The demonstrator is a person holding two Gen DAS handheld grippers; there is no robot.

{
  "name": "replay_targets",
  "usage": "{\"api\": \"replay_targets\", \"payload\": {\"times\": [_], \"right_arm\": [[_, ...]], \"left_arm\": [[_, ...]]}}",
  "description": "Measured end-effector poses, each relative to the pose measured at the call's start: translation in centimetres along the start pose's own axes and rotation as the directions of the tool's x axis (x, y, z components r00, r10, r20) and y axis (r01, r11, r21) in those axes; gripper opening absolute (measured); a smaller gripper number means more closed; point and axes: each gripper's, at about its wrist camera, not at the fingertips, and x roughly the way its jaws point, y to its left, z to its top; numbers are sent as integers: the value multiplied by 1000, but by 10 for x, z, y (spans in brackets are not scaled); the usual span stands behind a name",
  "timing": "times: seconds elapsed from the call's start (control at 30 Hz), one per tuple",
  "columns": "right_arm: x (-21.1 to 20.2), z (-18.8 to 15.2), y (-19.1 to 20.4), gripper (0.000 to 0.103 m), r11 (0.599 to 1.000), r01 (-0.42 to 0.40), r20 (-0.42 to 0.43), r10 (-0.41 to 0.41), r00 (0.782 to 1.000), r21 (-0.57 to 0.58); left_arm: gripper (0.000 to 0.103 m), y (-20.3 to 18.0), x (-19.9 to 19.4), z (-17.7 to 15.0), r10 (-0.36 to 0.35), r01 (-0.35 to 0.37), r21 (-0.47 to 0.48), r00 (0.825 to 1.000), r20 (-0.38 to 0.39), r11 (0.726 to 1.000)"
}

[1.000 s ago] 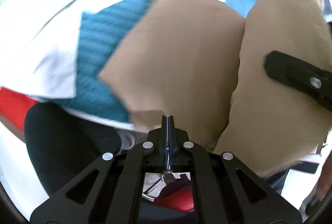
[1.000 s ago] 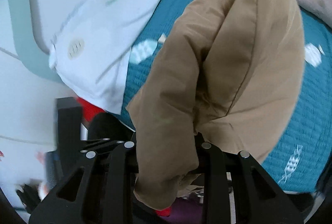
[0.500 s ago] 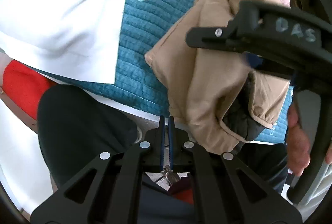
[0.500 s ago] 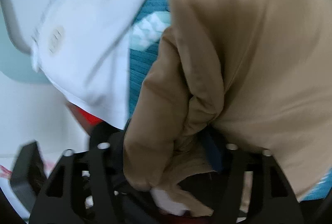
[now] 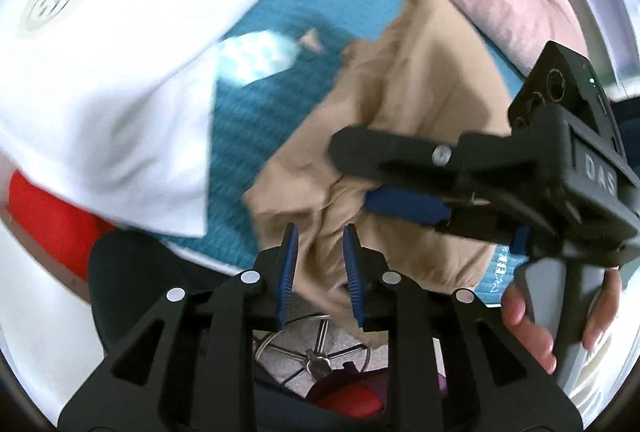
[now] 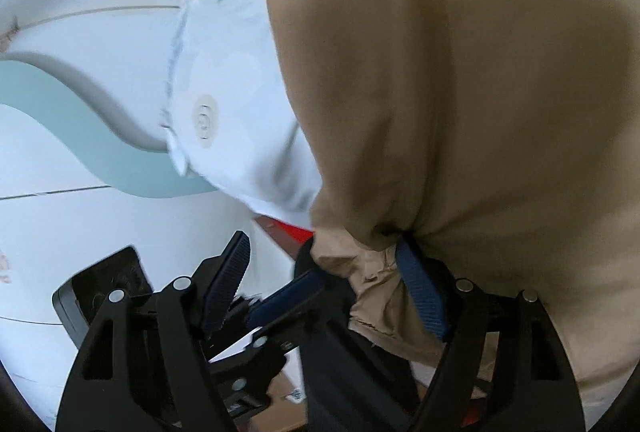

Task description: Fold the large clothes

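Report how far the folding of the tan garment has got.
Done: little; the tan garment is bunched, not flat or folded, above the teal bedspread. In hand: the right gripper pinches a gathered bunch; the left gripper is open around fabric beside it. Left: spreading it out and every fold. The white garment lies untouched.

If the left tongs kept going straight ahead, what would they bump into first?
Most likely the tan garment. The left tongs are open, with its bunched cloth already between their blue pads. The right tongs grip it just beyond.
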Motion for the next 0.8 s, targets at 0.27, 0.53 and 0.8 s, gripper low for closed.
{"api": "replay_targets", "payload": {"times": [0.27,0.53,0.8], "right_arm": [[-92,-41,18,60,933,349,308,-309,900,-83],[-97,-82,-49,11,835,545,300,-539,787,69],[-66,-87,-66,12,849,521,251,-524,814,84]], "left_arm": [[24,-54,30,4,47,-44,144,999,-14,989],[21,-47,96,17,159,-144,164,984,-86,976],[20,-33,91,23,125,-118,90,989,-82,989]]}}
